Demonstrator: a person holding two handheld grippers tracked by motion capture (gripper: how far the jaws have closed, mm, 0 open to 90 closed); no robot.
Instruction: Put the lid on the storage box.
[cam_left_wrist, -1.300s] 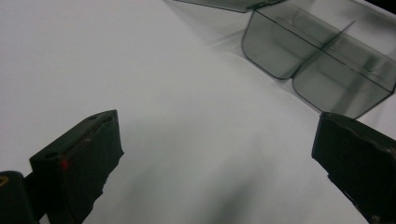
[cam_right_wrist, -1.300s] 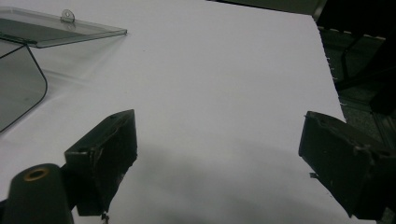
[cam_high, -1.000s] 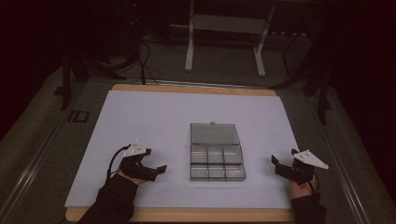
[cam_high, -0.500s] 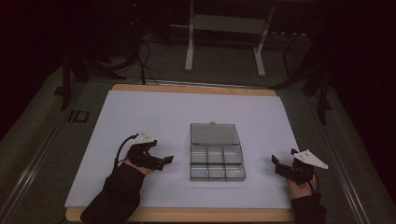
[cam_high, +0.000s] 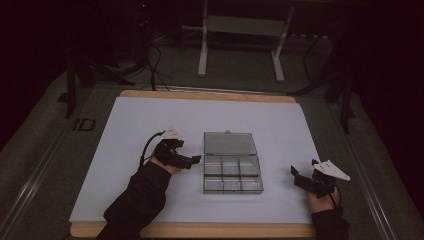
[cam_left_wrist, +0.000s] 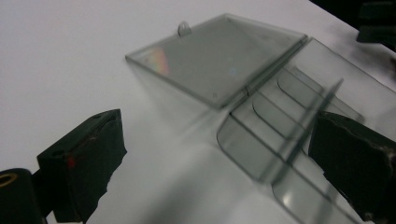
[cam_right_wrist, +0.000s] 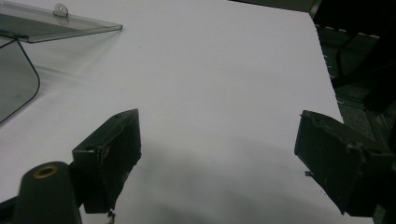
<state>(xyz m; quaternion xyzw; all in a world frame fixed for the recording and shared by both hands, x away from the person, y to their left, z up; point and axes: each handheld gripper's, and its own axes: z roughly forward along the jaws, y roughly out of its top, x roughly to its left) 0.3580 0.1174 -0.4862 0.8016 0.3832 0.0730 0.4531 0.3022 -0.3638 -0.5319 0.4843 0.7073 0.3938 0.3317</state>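
Jaws spread on both grippers — left gripper (cam_high: 192, 161) just beside the open clear box (cam_high: 231, 161), right gripper (cam_high: 296, 176) well apart.

A wooden table (cam_high: 210, 95) carries a large white sheet (cam_high: 150, 120) that covers nearly all of its top, leaving a strip of bare wood along the far edge and the near edge. On the sheet, a little right of the middle and toward the near side, lies a clear plastic box (cam_high: 232, 176) with small compartments, its lid (cam_high: 230, 143) folded open flat toward the far side.
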